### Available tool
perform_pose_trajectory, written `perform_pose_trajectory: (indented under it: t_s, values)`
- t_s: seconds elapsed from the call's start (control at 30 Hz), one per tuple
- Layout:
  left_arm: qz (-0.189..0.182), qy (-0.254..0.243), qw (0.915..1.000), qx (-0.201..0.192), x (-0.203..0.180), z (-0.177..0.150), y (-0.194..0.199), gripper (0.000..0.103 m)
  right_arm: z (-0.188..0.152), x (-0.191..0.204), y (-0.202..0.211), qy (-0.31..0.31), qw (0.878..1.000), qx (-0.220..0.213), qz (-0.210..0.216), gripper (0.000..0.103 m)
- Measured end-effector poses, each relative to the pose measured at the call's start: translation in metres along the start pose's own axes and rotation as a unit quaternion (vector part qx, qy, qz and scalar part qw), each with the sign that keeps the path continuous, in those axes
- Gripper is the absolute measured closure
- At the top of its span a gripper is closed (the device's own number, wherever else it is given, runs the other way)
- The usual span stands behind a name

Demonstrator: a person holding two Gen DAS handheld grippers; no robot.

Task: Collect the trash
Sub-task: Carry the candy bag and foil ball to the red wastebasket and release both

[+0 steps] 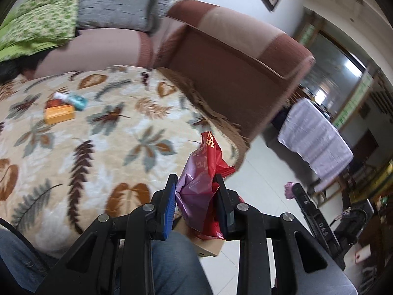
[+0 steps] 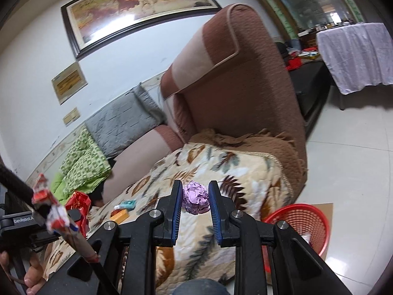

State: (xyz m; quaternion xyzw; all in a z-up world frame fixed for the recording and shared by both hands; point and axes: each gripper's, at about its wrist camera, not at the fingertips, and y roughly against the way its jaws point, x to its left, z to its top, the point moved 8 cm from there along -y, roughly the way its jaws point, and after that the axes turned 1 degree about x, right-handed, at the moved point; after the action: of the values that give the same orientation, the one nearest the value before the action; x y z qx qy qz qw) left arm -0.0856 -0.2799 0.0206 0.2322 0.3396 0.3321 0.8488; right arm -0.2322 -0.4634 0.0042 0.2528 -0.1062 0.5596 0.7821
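A red snack wrapper [image 1: 211,162] with a purple sheet is clamped between the fingers of the left gripper [image 1: 196,194]. A crumpled purple paper ball [image 2: 195,197] is gripped by the right gripper [image 2: 195,200]. Beneath both, a leaf-patterned blanket [image 2: 221,169] is spread over a brown sofa [image 2: 240,78], where an orange box [image 1: 59,114] and a teal packet [image 1: 78,102] lie near each other. A red mesh basket [image 2: 301,218] is set on the white tiled floor [image 2: 356,162] beside the sofa. A framed horse painting [image 2: 137,7] is hung on the wall.
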Motion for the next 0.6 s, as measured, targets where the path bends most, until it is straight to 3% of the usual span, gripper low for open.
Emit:
perform_pose_trajectory:
  t_s: [0.37,0.6]
  values:
    - [-0.036,-0.053,0.9976,0.027,-0.063,-0.006,-0.033,0.075,0.008,-0.037,0.012,-0.019,0.999,-0.006,-0.042,0.08]
    - [-0.061,-0.084,0.992,0.072,-0.094,-0.022,-0.066,0.075,0.007,-0.062,0.01,-0.045,0.997,0.001,-0.061,0.08]
